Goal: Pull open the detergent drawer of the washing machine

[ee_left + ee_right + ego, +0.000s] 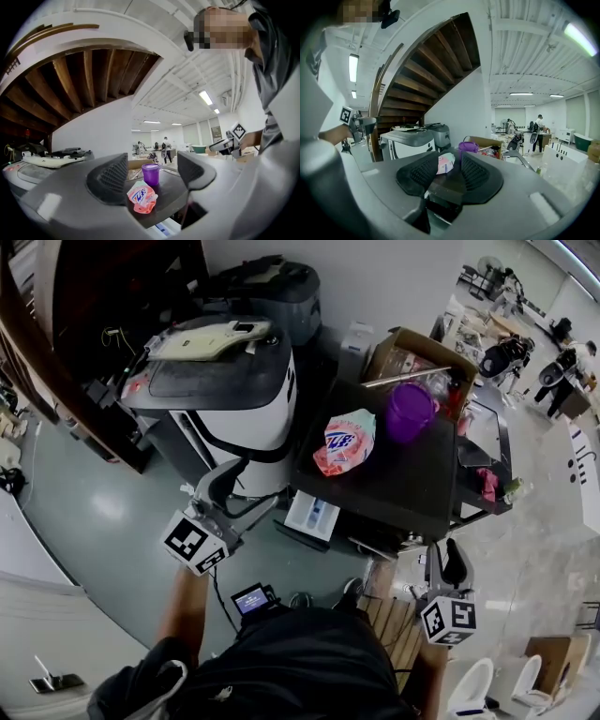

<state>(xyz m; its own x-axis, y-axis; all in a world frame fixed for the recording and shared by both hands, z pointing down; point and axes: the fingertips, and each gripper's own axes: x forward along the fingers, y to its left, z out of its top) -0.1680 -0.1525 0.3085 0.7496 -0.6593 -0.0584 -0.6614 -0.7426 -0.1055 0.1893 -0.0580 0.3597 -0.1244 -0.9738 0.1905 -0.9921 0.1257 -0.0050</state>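
Furthest left, beyond the left gripper (239,493), a grey-topped machine (216,381) is seen, well apart from that gripper's tips. The left gripper is held level with its jaws released: a clear gap lies between the pads and nothing is grasped. Only a distant pink pouch (344,442) and a purple cup (410,411) are framed through the gap.

Just ahead of this gripper's tips and to their right, lower down, a white tray with a blue inset stands out from the front of a black-topped unit (394,484). It is judged to be the detergent drawer (314,512) of the washing machine. It is touched by neither gripper and lies between the two, much nearer the left one.

The pouch and cup are carried on the black top, beyond the drawer. At the right, the right gripper (446,563) is held near the unit's front corner. Its jaws are parted only narrowly and nothing is held between them.

The pull is judged to be largely done, since the drawer is already drawn out and no grip is kept on it. If more travel is wanted, the left gripper must be lowered to the drawer's front edge, clenched on it and drawn straight back. Otherwise only a clear withdrawal is called for.
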